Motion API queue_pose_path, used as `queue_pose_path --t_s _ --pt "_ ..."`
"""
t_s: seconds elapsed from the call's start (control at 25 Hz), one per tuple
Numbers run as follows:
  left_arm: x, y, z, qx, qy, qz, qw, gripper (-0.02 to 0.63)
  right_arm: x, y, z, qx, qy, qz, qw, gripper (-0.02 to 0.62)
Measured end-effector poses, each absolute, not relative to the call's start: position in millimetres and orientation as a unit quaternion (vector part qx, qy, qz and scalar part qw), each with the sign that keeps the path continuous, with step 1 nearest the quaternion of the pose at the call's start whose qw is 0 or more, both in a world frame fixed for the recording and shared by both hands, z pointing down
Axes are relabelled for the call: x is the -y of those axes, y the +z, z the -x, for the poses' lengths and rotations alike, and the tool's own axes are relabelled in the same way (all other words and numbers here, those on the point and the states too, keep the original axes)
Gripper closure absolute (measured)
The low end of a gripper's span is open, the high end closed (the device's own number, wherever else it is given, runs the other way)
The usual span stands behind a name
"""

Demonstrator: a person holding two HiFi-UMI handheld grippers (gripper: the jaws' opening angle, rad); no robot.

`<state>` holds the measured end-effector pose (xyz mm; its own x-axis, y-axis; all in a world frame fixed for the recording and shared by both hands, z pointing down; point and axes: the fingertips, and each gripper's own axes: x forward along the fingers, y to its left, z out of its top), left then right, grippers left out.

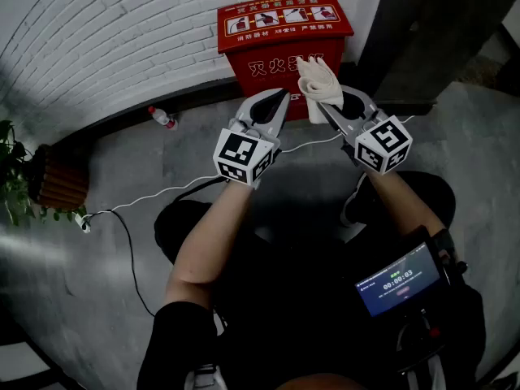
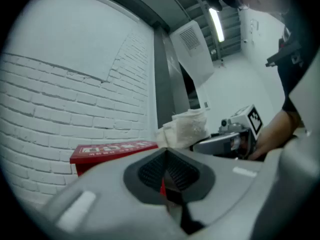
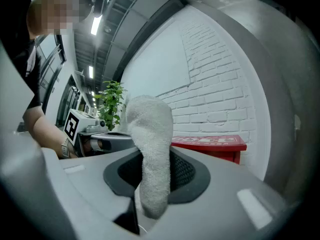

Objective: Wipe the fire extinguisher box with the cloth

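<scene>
Clamping the white cloth (image 3: 150,134) between its jaws, the right gripper (image 3: 155,159) holds it so that a thick fold stands up out of the tips. In the head view the cloth (image 1: 317,80) shows in front of the red box (image 1: 280,35), near its front face; whether it touches the box I cannot tell. The left gripper (image 2: 167,171) is just beside the right gripper (image 1: 329,108), with its jaws closed tip to tip and nothing between them. Both grippers point toward the box, which stands on the grey floor against the white brick wall (image 1: 97,39). Left of the box a small bottle (image 1: 161,118) lies by the wall. A white cable (image 1: 162,193) runs over the floor under the left gripper (image 1: 276,104), and a green plant (image 1: 12,177) stands at the far left.
</scene>
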<state>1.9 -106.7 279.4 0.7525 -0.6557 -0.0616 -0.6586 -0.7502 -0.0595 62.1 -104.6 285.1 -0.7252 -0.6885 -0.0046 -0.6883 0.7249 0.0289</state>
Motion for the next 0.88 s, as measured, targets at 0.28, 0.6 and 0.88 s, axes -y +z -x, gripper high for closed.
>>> queue_pose_path --t_s 0.28,0.6,0.88 --pt "108 280 -2 -0.353 0.017 0.935 0.037 0.603 105 285 -60 0.929 -0.013 -0.369 0.006 0.491" --pt "112 280 0 -0.358 0.012 0.933 0.043 0.603 112 286 -57 0.928 -0.014 -0.372 0.013 0.492" --pt "152 248 32 -0.397 0.012 0.916 0.052 0.603 152 256 -42 0.929 0.017 -0.368 0.024 0.497"
